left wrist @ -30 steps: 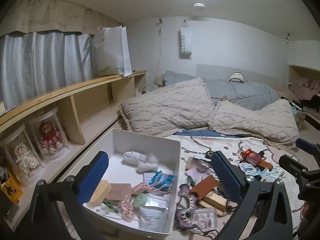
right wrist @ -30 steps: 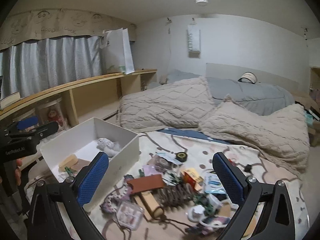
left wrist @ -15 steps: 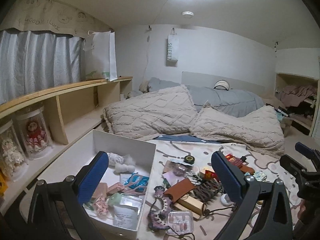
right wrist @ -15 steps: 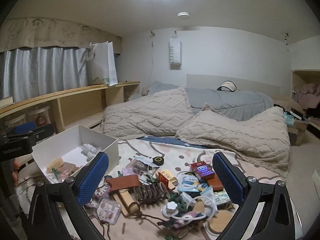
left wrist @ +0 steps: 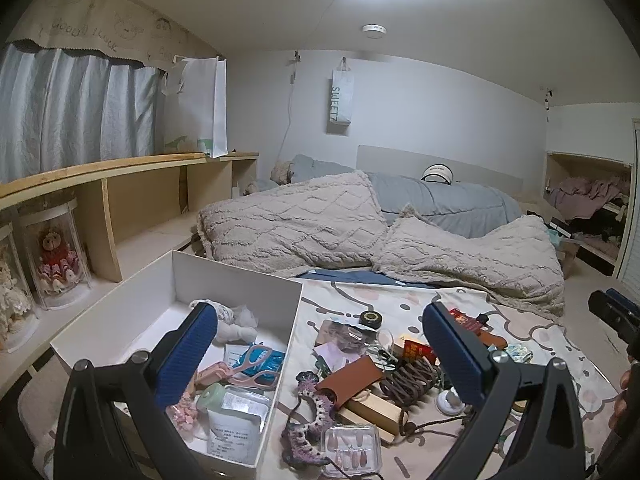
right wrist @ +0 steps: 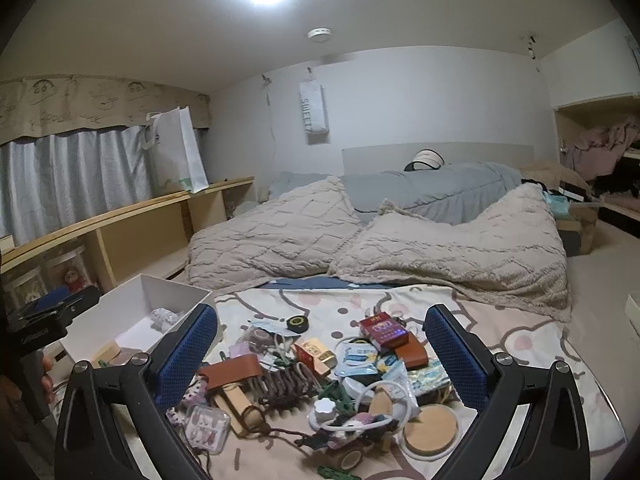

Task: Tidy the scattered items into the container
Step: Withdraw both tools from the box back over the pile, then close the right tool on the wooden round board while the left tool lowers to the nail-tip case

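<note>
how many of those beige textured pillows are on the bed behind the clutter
2: one pillow lies on the left toward the wooden shelf, the other pillow lies right of it, their edges meeting. More could be hidden under the grey duvet.

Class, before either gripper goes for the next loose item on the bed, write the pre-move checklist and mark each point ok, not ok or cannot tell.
1. Left gripper jaws open, nothing held: ok.
2. Right gripper jaws open, nothing held: ok.
3. White box top open, bare floor left at its far end: ok.
4. Loose items separated for a clean pick: not ok; brown pouch, coiled cord and wooden block overlap.
5. Clear nail case lid latched: cannot tell.
</note>
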Motion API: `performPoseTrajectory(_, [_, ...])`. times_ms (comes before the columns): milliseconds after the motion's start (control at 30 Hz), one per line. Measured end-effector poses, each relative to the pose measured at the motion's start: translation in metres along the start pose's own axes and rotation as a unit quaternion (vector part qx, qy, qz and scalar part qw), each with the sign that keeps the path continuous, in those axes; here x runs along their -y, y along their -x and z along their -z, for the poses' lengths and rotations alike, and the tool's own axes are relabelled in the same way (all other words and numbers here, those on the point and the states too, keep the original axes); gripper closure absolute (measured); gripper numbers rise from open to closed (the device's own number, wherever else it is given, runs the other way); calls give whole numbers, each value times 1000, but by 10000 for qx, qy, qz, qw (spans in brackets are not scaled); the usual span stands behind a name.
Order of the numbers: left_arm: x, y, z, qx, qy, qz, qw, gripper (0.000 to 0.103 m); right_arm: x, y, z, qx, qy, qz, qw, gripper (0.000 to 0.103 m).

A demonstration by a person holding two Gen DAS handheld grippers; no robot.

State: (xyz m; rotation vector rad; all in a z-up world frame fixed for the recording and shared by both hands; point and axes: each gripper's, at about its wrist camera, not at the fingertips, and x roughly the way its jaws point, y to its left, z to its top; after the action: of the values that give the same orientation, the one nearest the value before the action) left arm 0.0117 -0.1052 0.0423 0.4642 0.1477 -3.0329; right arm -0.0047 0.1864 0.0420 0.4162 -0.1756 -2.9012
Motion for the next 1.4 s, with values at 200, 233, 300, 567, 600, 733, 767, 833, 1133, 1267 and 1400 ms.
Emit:
performPoseTrajectory(200, [8, -8, 11, -92, -40, 132, 9999, 0, 9, -7, 9, -174, 5, 318, 9993, 0])
performPoseTrajectory(233, [10, -9, 13, -103, -73, 127, 9998, 0, 11, -8, 12, -259, 13, 339, 9991, 0])
performPoseTrajectory(300, [15, -14, 18, -149, -150, 127, 9997, 0, 13, -10, 19, -388, 36, 386, 9985, 0])
performPoseTrajectory(567, [41, -36, 51, -563, -283, 340, 9974, 0, 23, -15, 50, -843, 62, 539, 9950, 0])
performPoseTrajectory(600, [44, -39, 54, -619, -311, 371, 9969, 0, 25, -16, 52, -893, 49, 556, 9944, 0])
performPoseTrajectory(733, [58, -49, 71, -876, -378, 567, 9938, 0, 33, -19, 61, -1040, 36, 625, 9926, 0])
performPoseTrajectory(767, [61, -52, 75, -954, -384, 618, 9928, 0, 36, -19, 63, -1091, 27, 649, 9919, 0])
performPoseTrajectory(833, [65, -59, 86, -1161, -375, 759, 9896, 0, 41, -20, 66, -1154, 7, 700, 9909, 0])
performPoseTrajectory(1133, [77, -85, 125, -2007, -337, 1163, 9721, 0, 69, -25, 97, -1663, -110, 944, 9815, 0])
performPoseTrajectory(1267, [79, -94, 134, -2216, -353, 1048, 9688, 0, 80, -35, 112, -1963, -229, 941, 9757, 0])
performPoseTrajectory(1400, [82, -98, 138, -2285, -462, 923, 9681, 0, 77, -49, 127, -2243, -168, 863, 9705, 0])
